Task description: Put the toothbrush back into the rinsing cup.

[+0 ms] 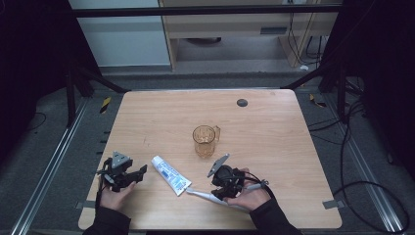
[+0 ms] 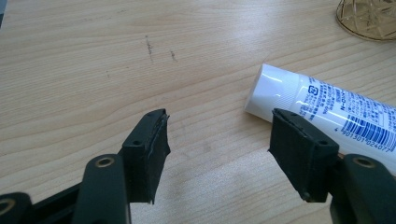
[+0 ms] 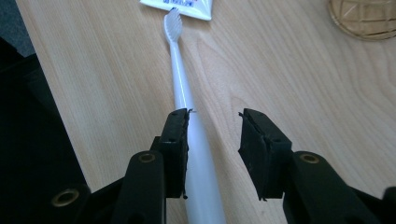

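Right gripper view is showing the white toothbrush (image 3: 183,88) lying flat on the wooden table (image 3: 289,74), its bristle head just touching the crimped end of the toothpaste tube (image 3: 180,7). The right gripper (image 3: 214,140) is hanging over the handle, jaws parted, one pad alongside it, not clamping. Beyond the tube, the amber glass mug (image 1: 205,140) is standing upright. Left of the tube, the left gripper (image 2: 218,149) is sitting with jaws spread, gripping nothing.
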The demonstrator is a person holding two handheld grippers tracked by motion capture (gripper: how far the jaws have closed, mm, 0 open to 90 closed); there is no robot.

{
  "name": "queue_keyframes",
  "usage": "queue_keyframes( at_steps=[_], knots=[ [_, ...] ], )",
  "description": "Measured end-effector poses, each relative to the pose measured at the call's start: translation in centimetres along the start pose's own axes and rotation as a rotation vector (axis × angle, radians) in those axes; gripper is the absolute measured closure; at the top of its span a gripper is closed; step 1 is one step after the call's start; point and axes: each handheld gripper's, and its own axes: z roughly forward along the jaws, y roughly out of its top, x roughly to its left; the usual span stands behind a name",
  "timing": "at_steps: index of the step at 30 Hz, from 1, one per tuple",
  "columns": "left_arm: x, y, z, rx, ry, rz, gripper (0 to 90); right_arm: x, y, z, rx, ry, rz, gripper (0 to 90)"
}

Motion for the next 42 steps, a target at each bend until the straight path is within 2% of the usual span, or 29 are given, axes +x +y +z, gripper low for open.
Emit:
queue_keyframes(
  at_steps=[9,17,36,42],
  knots=[
    [0.0,0.0,0.0,0.001,-0.002,0.004,36.7,0.1,-0.4,0.9,0.025,0.016,-0.004,61.6],
    [0.0,0.0,0.0,0.001,-0.002,0.001,36.7,0.5,0.2,1.7,0.055,0.034,-0.04,58.8],
    [0.1,0.0,0.0,0.0,-0.003,-0.002,36.8,0.3,-0.2,3.6,0.134,0.068,-0.04,57.8],
    [0.0,0.0,0.0,0.001,-0.003,0.0,36.8,0.3,-0.4,3.7,0.156,0.066,-0.047,58.1]
  ],
)
